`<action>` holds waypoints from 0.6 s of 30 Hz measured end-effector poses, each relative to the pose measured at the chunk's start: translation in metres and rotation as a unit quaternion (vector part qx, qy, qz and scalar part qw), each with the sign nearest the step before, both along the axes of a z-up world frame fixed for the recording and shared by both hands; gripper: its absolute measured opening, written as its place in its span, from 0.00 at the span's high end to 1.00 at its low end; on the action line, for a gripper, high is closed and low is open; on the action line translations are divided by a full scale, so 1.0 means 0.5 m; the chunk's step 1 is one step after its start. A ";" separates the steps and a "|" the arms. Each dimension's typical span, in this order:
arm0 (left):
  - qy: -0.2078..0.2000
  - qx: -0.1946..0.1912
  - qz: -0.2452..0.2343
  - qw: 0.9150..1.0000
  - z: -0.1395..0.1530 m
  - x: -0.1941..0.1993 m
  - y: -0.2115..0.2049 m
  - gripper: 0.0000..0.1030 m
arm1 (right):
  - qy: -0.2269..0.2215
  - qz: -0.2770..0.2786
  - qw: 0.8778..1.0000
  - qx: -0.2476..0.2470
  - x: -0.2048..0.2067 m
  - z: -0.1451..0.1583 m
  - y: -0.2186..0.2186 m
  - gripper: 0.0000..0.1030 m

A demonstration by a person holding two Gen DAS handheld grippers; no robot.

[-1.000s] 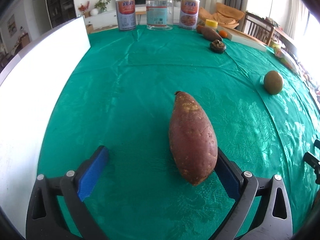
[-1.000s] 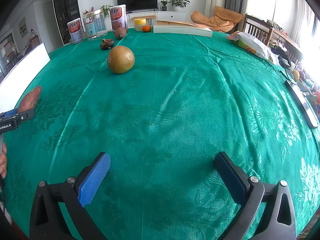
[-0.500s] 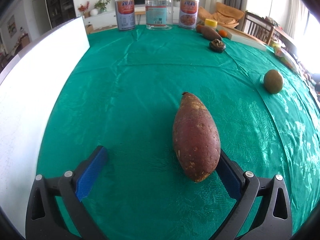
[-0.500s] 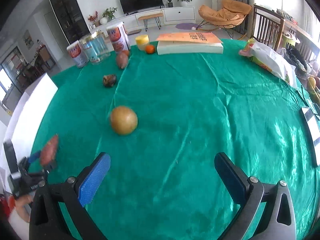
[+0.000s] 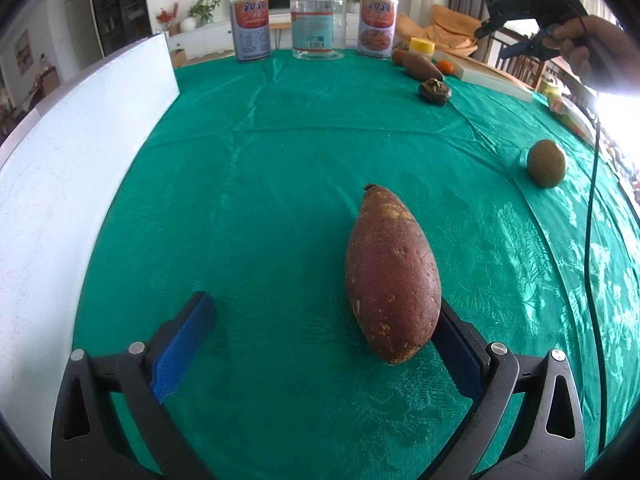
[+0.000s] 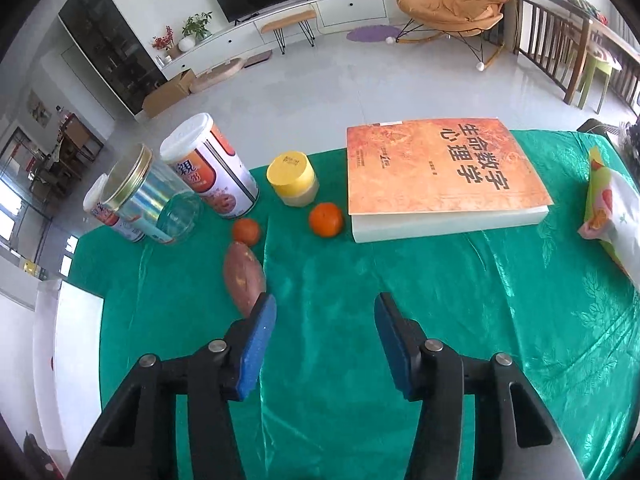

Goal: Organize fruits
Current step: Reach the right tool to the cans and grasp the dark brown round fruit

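Note:
A large reddish sweet potato (image 5: 392, 276) lies on the green tablecloth (image 5: 280, 160), between the open jaws of my left gripper (image 5: 324, 328) and against the right finger. A round brownish-green fruit (image 5: 546, 163) lies to the right. A second sweet potato (image 6: 244, 278), two tangerines (image 6: 326, 219) (image 6: 246, 231) and a dark shrivelled fruit (image 5: 435, 90) lie at the table's far end. My right gripper (image 6: 325, 322) is open and empty, held high above that end; it also shows in the left wrist view (image 5: 532, 8).
Two printed cans (image 6: 218, 172), a clear jar (image 6: 156, 200) and a yellow-lidded pot (image 6: 294, 178) stand at the far edge. A thick orange book (image 6: 440, 176) and a snack bag (image 6: 616, 216) lie to the right. A white board (image 5: 60, 184) borders the left side.
My right gripper has risen high and swung toward the table's far end, its jaws narrower than before. My left gripper has barely moved around the sweet potato.

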State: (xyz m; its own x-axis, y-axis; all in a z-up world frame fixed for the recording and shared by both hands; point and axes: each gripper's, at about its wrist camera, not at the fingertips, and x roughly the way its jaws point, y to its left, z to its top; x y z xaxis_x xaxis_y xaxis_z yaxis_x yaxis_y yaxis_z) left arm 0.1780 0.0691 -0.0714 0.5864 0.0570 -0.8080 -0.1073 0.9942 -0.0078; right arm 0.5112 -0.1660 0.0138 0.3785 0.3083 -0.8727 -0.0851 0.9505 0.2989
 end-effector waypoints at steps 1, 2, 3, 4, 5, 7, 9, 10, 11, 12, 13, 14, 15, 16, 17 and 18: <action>0.000 0.000 0.000 1.000 0.000 0.000 0.000 0.00 | 0.013 0.014 1.000 0.024 0.014 -0.009 0.017 0.50; 0.000 0.000 0.000 1.000 0.000 0.000 0.000 0.00 | 0.020 0.028 0.999 0.037 0.018 -0.015 0.036 0.50; 0.000 0.000 0.000 1.000 0.000 0.000 0.000 0.00 | 0.022 0.047 0.998 0.039 0.021 -0.019 0.063 0.50; 0.000 0.000 0.000 1.000 0.000 0.000 0.000 0.00 | 0.021 0.068 0.997 0.028 0.022 -0.024 0.094 0.50; 0.000 0.000 0.000 1.000 0.000 0.000 0.000 0.00 | 0.019 0.087 0.996 0.010 0.021 -0.030 0.124 0.50; 0.000 0.000 0.000 1.000 0.000 0.000 0.000 0.00 | 0.014 0.114 0.993 -0.024 0.021 -0.045 0.178 0.49; 0.000 0.000 0.000 1.000 0.000 0.000 0.001 0.00 | 0.011 0.126 0.990 -0.057 0.023 -0.066 0.218 0.47; 0.000 0.000 0.000 1.000 0.000 0.000 0.001 0.00 | 0.013 0.125 0.989 -0.073 0.026 -0.076 0.232 0.44; 0.000 0.000 0.000 1.000 0.000 0.000 0.001 0.00 | 0.014 0.122 0.989 -0.085 0.031 -0.087 0.239 0.44; 0.000 0.000 0.000 1.000 0.000 0.000 0.001 0.00 | 0.014 0.118 0.989 -0.092 0.035 -0.094 0.243 0.44; 0.000 0.000 0.000 1.000 0.000 0.000 0.001 0.00 | 0.016 0.112 0.989 -0.097 0.038 -0.100 0.243 0.44; 0.000 0.000 0.000 1.000 0.000 0.000 0.001 0.00 | 0.019 0.105 0.990 -0.097 0.040 -0.105 0.239 0.44; 0.000 0.000 0.000 1.000 0.000 0.000 0.001 0.00 | 0.027 0.098 0.990 -0.098 0.041 -0.106 0.232 0.44; 0.000 0.000 0.000 1.000 0.000 0.000 0.001 0.00 | 0.032 0.088 0.990 -0.109 0.037 -0.102 0.224 0.44; 0.000 0.000 0.000 1.000 0.000 0.001 0.001 0.00 | 0.036 0.081 0.989 -0.119 0.028 -0.093 0.212 0.44; 0.000 -0.001 0.000 1.000 0.000 0.001 0.001 0.00 | 0.046 0.084 0.988 -0.123 0.013 -0.085 0.206 0.44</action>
